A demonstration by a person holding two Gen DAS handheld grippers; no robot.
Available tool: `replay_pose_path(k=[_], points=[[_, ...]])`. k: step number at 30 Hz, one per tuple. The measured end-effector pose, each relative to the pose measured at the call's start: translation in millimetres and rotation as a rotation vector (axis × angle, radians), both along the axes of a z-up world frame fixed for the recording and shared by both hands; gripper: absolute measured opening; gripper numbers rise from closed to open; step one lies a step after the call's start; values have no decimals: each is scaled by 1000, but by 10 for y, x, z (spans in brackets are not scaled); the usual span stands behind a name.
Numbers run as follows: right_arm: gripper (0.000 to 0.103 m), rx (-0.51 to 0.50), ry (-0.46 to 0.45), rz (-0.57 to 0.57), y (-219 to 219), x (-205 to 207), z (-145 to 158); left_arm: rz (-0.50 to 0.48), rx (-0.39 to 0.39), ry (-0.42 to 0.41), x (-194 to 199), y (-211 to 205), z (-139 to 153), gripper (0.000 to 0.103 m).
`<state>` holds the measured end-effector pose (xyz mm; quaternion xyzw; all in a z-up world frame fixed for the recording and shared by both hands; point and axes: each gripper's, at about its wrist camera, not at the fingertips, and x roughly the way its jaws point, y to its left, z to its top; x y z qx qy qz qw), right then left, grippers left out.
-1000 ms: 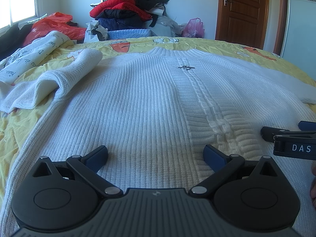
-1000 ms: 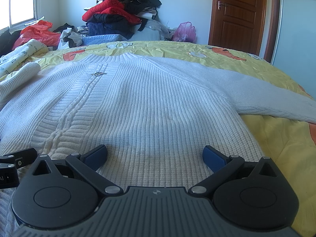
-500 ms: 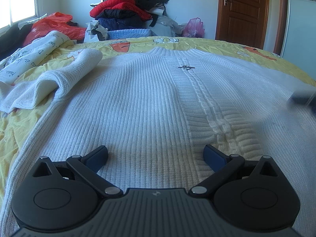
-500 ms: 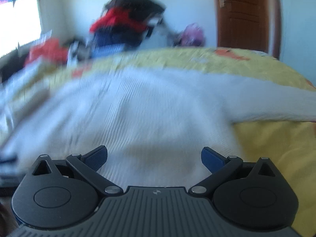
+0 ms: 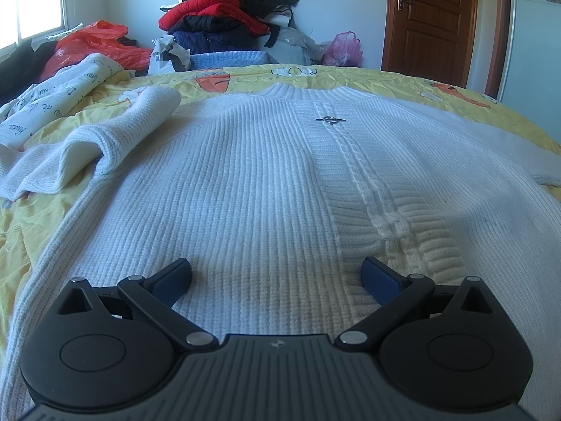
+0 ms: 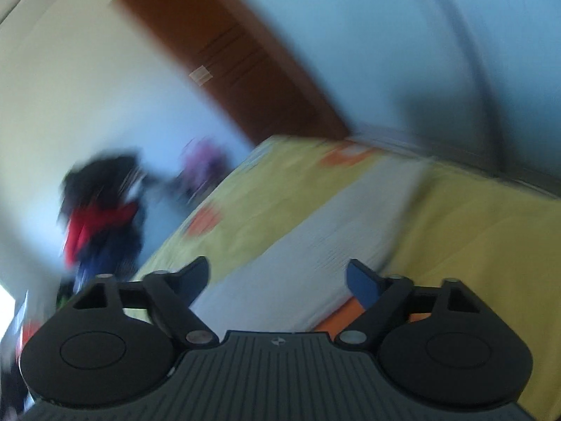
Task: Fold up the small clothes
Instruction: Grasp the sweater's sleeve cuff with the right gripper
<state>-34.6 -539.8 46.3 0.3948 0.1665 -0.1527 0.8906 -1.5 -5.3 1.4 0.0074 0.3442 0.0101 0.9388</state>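
Observation:
A white ribbed knit sweater (image 5: 266,182) lies face up on the yellow bedspread (image 5: 466,105), neck toward the far side. Its left sleeve (image 5: 105,144) is bunched and folded inward. My left gripper (image 5: 277,277) hovers open over the hem, nothing between its fingers. In the blurred, tilted right wrist view, my right gripper (image 6: 278,280) hangs over the sweater's right sleeve (image 6: 336,231), which stretches out across the yellow bedspread (image 6: 466,245). Its jaws are closing, with nothing pinched between them.
A pile of red, black and blue clothes (image 5: 224,17) stands beyond the bed's far edge, beside a pink bag (image 5: 343,49). A red plastic bag (image 5: 91,42) and a white printed cloth (image 5: 56,101) lie at the left. A brown door (image 5: 431,17) stands at the far right.
My right gripper swung away to the right and rolled, leaving the left wrist view; it now looks along the outstretched right sleeve, jaws narrower. The left gripper stayed still.

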Motion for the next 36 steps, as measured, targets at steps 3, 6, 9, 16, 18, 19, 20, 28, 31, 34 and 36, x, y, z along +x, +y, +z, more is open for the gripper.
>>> replay_pose_path(k=[3, 6, 9, 16, 18, 19, 20, 28, 31, 34, 36], points=[[65, 56, -2, -108, -389, 25, -147, 0, 0, 0, -6, -1, 1, 103], [60, 51, 36, -143, -526, 151, -292, 0, 0, 0, 0, 2, 0, 103], [59, -1, 99, -142, -494, 328, -354, 0, 0, 0, 0, 2, 1, 103], [60, 47, 152, -192, -584, 419, -542, 0, -1, 0, 0, 3, 1, 103], [58, 26, 142, -188, -596, 474, -581, 0, -1, 0, -1, 3, 1, 103], [42, 12, 139, -191, -604, 499, -597, 0, -1, 0, -1, 4, 0, 103], [19, 6, 130, -196, -629, 523, -594, 0, -2, 0, -4, 3, 1, 103], [14, -126, 13, -83, -95, 563, -94, -2, -10, -1, -22, -16, 2, 103], [14, -178, -69, 70, 525, 664, 208, -3, -17, -2, -30, -20, 3, 103], [14, -206, -134, 254, 1312, 819, 390, -5, -25, -3, -27, -8, 3, 103], [14, -200, -157, 389, 1871, 934, 411, -6, -31, -5, -35, 8, 11, 103]])
